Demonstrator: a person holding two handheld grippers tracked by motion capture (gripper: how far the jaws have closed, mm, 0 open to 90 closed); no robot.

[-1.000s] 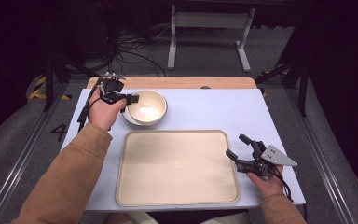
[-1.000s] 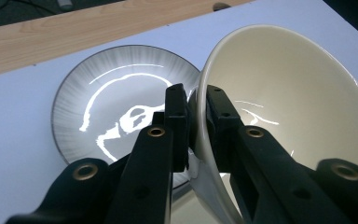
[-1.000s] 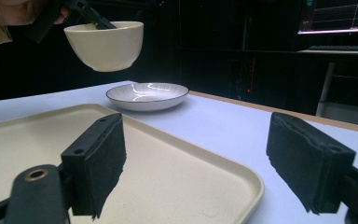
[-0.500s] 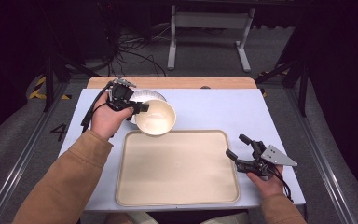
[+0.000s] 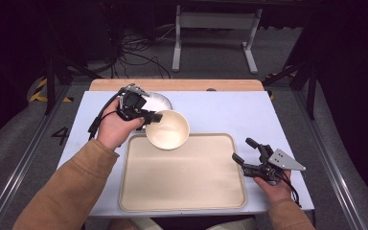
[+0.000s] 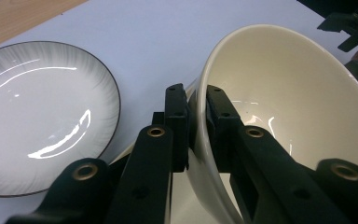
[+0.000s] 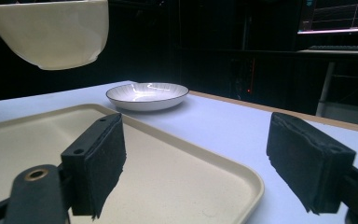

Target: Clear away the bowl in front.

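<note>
High view: the left gripper (image 5: 154, 116) clamps the rim of a glossy cream bowl (image 5: 167, 129) above the beige tray's (image 5: 182, 191) far-left corner. Left gripper view: a ribbed, dark-rimmed plate (image 6: 37, 116) sits on the counter. Right gripper view: the right gripper (image 7: 196, 163) gapes, empty.
</note>
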